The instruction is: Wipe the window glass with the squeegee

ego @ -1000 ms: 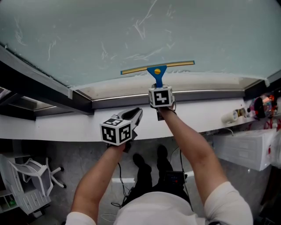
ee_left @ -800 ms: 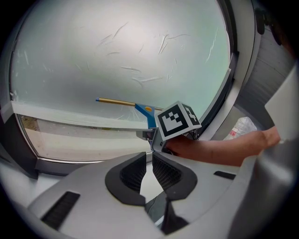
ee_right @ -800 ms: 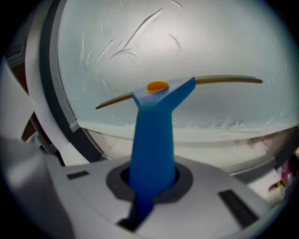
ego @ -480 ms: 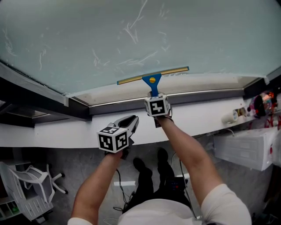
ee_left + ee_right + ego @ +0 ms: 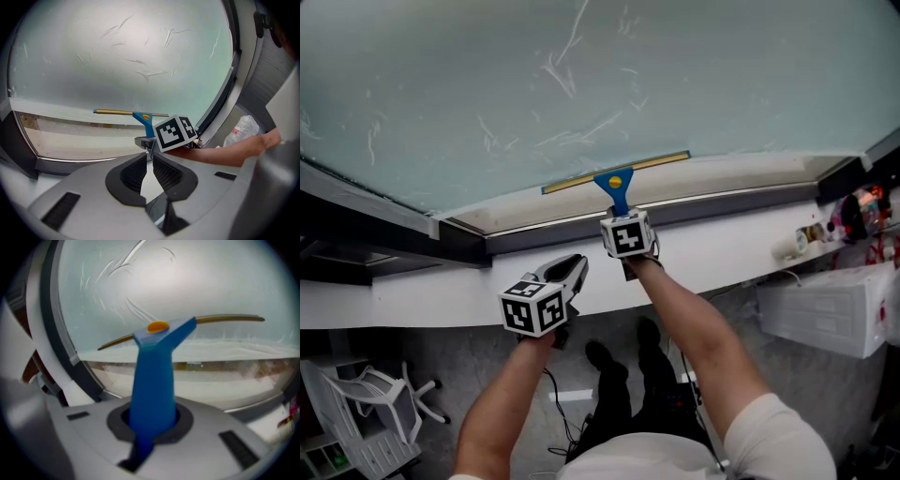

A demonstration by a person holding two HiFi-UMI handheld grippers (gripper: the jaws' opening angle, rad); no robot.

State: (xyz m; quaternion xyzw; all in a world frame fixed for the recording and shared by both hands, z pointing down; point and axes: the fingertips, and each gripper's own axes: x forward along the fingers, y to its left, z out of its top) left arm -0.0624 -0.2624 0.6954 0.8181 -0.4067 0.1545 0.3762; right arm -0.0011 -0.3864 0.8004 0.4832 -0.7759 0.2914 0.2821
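- The squeegee [image 5: 617, 178] lies with its long blade flat on the window glass [image 5: 581, 84], low on the pane. Its blue handle points down toward the person.
- Just below the blade come a pale band, the dark bottom frame [image 5: 722, 199] and the white sill [image 5: 722, 251], so little glass is left under it.
- Above the blade the streaked pane is wide open, and dark frame bars close it at the left and the far right.
- The right gripper [image 5: 622, 216] has its fingers grasping the blue handle.
- The left gripper [image 5: 574, 266] hangs over the sill, left of the right one and apart from it. Its fingers are clenched together with nothing between them.
- Each gripper's cube bears black-and-white square markers, and the squeegee head has an orange dot.
- Compared with a second ago, the blade sits lower on the glass, nearer the bottom frame. Both grippers are lower too.
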